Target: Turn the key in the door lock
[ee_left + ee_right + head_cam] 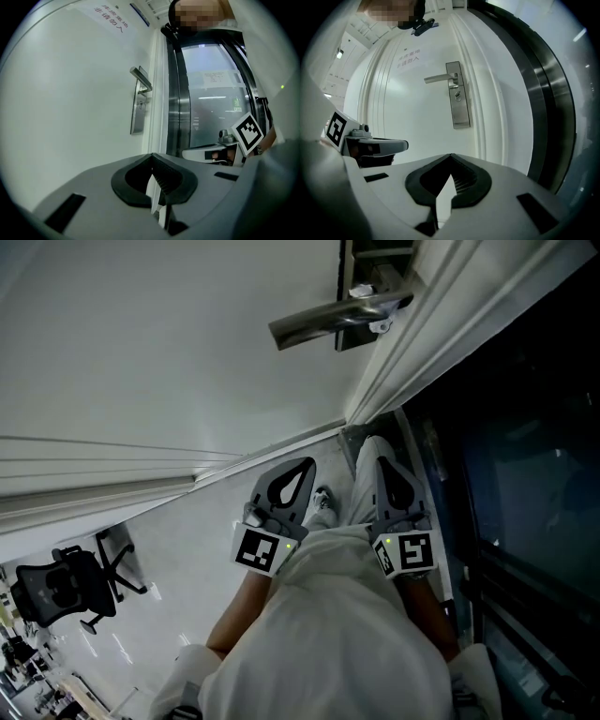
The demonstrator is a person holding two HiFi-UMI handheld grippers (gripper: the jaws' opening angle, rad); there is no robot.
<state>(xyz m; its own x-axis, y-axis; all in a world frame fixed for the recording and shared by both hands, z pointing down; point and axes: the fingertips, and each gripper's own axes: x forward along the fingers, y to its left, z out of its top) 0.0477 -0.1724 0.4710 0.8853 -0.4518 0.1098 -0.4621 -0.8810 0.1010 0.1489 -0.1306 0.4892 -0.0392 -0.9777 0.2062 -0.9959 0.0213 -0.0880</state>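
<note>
Head view crops the lock plate (349, 268). We hold left gripper (152, 155) and right gripper (450, 155) clenched, empty; the key (458, 97) barely shows.

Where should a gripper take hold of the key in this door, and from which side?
Probably the key head, the only part that juts from the lock plate, just under the handle. Come straight at the door, jaws either side of it.

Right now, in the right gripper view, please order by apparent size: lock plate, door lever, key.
1. lock plate
2. door lever
3. key, clearly smallest
All on one door, so nearness matters little.
</note>
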